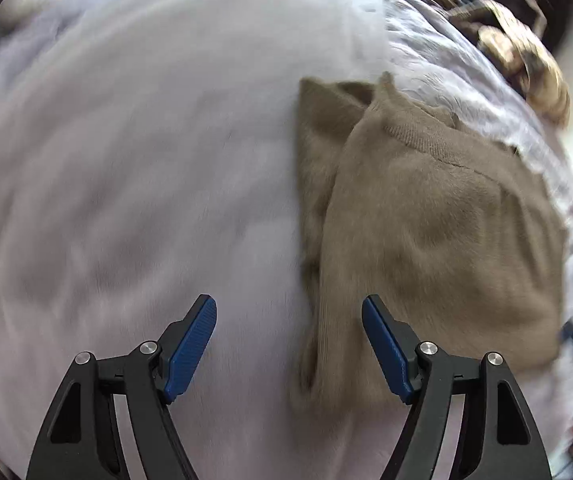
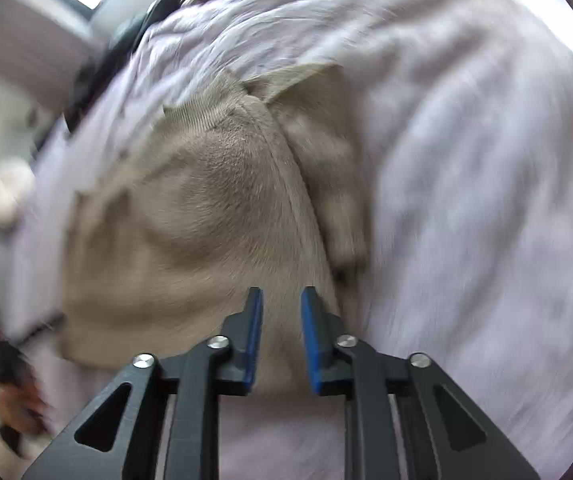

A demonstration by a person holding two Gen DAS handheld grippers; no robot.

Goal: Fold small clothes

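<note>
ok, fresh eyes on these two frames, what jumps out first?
The tan knit garment, partly folded over itself on the pale lavender sheet. Then the left gripper, jaws wide, hovering at the garment's edge, and the right gripper, jaws narrowly apart with nothing between them, over the garment.

Broad lavender sheet [image 1: 134, 168] on your left lies bare for passing, tan knit garment [image 1: 426, 216] heaped on your right, mottled brown clutter [image 1: 526, 60] crowding the far right edge.
</note>
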